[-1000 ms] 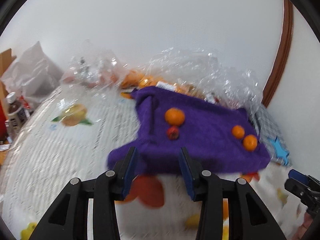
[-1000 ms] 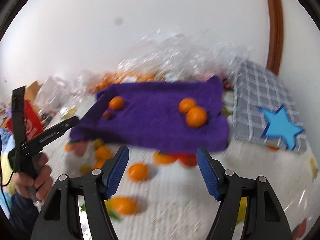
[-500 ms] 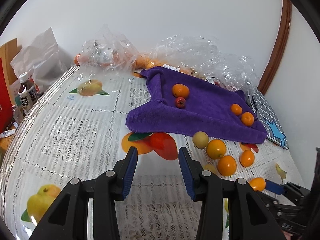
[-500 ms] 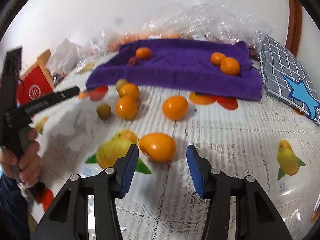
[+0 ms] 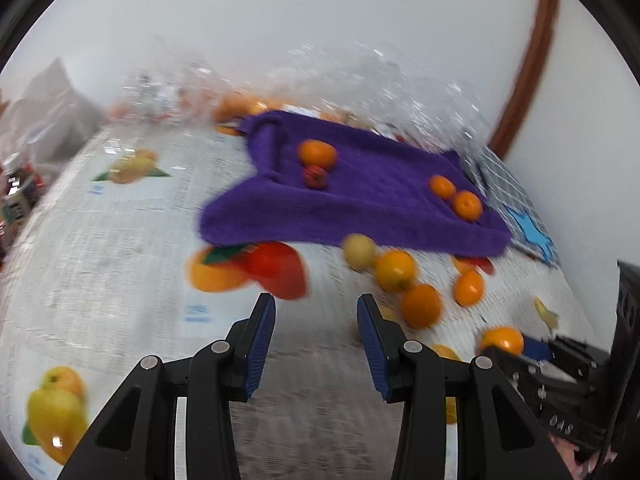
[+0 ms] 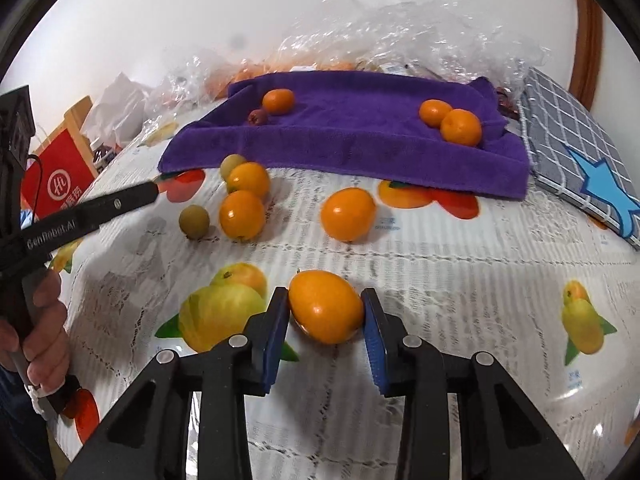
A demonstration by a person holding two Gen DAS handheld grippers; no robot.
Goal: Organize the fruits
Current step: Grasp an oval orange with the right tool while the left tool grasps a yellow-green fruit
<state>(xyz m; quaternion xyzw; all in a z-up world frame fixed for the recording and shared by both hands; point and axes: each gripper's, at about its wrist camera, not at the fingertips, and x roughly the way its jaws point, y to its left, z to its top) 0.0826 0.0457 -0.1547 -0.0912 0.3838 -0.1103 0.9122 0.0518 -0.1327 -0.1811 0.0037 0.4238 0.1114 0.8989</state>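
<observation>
Here the right gripper [image 6: 325,322] has an orange [image 6: 326,306] between its blue pads [image 6: 273,336], both pads against the peel, the fruit resting on the tablecloth [image 6: 440,288] beside a printed pear picture. The left gripper [image 5: 316,344] is spread wide with nothing between its fingers, above bare cloth; its view is motion-blurred.

The only clear writing is "GenRobot.AI" along the left gripper's arm [image 6: 80,216], seen from the right wrist, with the hand [image 6: 42,340] clasping its handle. A red bag [image 6: 56,176] at the far left carries a white round logo and characters too small to read. Small blue print on the cloth is illegible.

Past the pinched orange lie a lone orange [image 6: 348,214], two more oranges touching [image 6: 244,200], and two small greenish fruits [image 6: 194,221], one just beside the pair and one behind it by the towel's edge. The left view shows the same loose cluster [image 5: 404,280] to its right, blurred, and the right gripper's body [image 5: 560,384] at its lower right corner.

Farther off, a purple towel [image 6: 352,136] holds an orange [image 6: 278,101] with a small red fruit [image 6: 258,117] touching it, and two oranges [image 6: 452,122] together near its right end. A grey checked cushion with a blue star [image 6: 580,160] lies just right of the towel. Clear plastic bags [image 6: 400,36] are heaped behind, against the wall. Only the left view shows a bottle [image 5: 16,184] at the table's far left edge.
</observation>
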